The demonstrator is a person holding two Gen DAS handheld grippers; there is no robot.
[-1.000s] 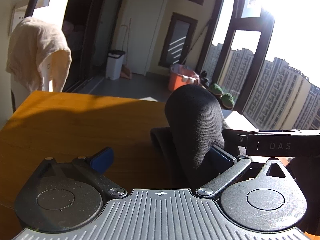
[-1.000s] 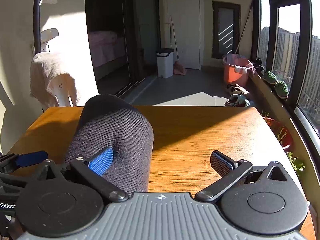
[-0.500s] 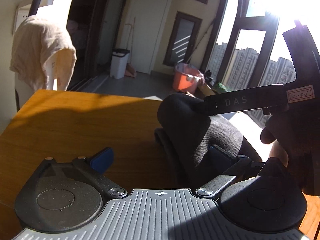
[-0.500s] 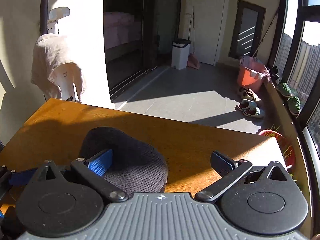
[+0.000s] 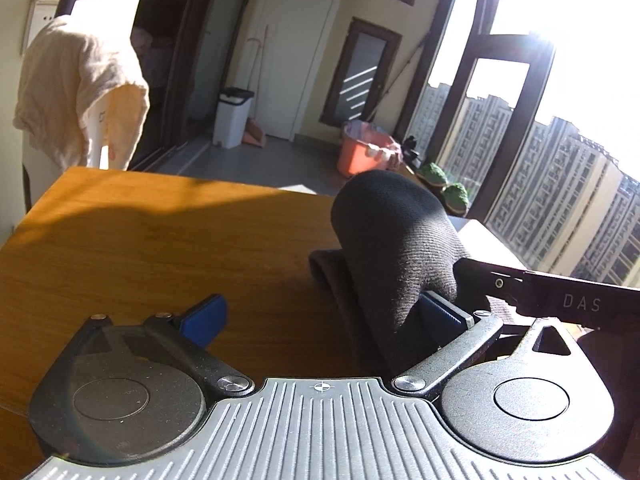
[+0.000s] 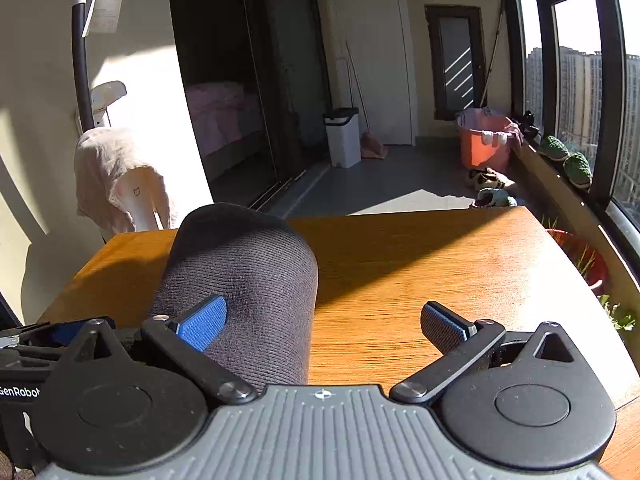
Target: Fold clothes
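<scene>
A dark knit garment (image 5: 392, 240) stands in a rounded hump on the wooden table (image 5: 160, 248). My left gripper (image 5: 320, 312) is open, and the fabric drapes over its right finger; its left finger is bare. In the right wrist view the same garment (image 6: 240, 256) covers the left finger of my right gripper (image 6: 324, 318), which is also open with its right finger bare. The two grippers sit side by side, and the right one's black body (image 5: 560, 300) shows at the left wrist view's right edge. The garment's lower part is hidden behind the gripper bodies.
A chair draped with a cream cloth (image 6: 116, 176) stands beyond the table's far left corner. Across the floor are a white bin (image 6: 342, 136) and an orange bucket (image 6: 480, 144). Tall windows run along the right, with a red pot (image 6: 580, 256) below the table's right edge (image 6: 560, 248).
Half a second ago the right gripper was lifted and tipped, and the garment sagged low. Now it is back down beside the left gripper and the garment stands in a tall hump again.
</scene>
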